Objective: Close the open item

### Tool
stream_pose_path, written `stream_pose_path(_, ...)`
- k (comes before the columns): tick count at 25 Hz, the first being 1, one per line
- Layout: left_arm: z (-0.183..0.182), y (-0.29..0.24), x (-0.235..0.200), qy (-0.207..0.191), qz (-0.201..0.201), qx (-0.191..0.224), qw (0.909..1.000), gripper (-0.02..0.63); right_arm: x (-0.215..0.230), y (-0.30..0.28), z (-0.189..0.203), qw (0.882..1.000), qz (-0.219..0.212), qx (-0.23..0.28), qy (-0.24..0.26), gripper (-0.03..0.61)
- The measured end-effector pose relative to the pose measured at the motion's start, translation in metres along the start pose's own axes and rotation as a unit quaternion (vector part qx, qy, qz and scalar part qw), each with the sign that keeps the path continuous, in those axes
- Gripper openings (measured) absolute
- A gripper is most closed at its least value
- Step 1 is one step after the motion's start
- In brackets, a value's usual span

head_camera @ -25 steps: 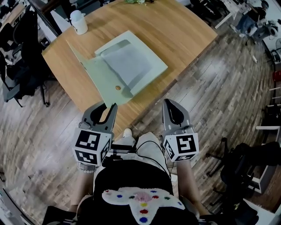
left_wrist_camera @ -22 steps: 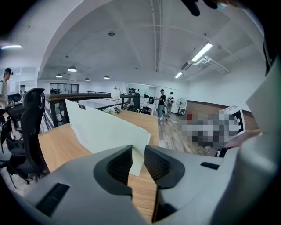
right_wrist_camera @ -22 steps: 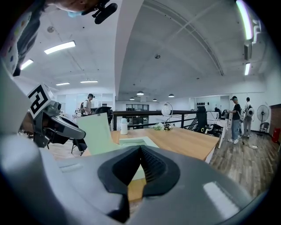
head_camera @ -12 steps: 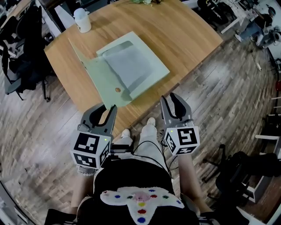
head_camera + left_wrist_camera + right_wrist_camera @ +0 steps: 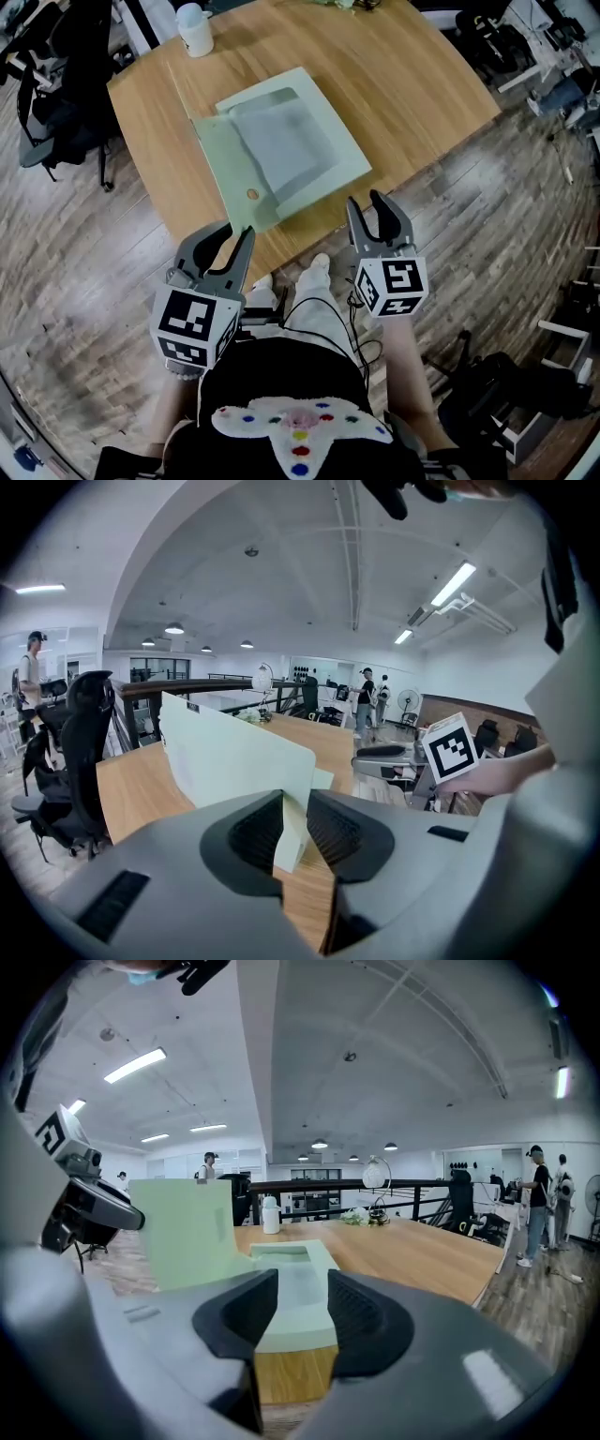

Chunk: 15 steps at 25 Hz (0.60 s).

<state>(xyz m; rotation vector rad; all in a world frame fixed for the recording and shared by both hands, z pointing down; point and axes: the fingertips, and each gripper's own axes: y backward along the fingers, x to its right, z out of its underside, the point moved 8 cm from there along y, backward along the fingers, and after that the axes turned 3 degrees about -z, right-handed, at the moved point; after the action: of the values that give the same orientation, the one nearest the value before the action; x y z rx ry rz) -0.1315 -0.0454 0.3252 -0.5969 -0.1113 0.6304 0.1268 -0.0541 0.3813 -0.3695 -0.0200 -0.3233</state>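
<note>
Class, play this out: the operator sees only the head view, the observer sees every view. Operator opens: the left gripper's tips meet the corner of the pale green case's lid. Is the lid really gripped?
Observer: Yes. The left gripper view shows the left gripper closed on the lid, its corner pinched in the jaws.
Operator: Does the lid lie flat?
Observer: No, it stands nearly upright off the table.
Operator: And the right gripper?
Observer: The right gripper has just been opening its jaws; nothing is between them, and the case's tray lies ahead, untouched.
</note>
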Motion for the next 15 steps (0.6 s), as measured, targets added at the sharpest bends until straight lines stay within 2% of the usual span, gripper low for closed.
stream_pose_path(15,-0.028,-0.040,0.033,0.002,-0.038,-0.008,0.9993,0.074,0.072,-0.053,0.023,0.997,-0.052,-0.048,0.007,0.184)
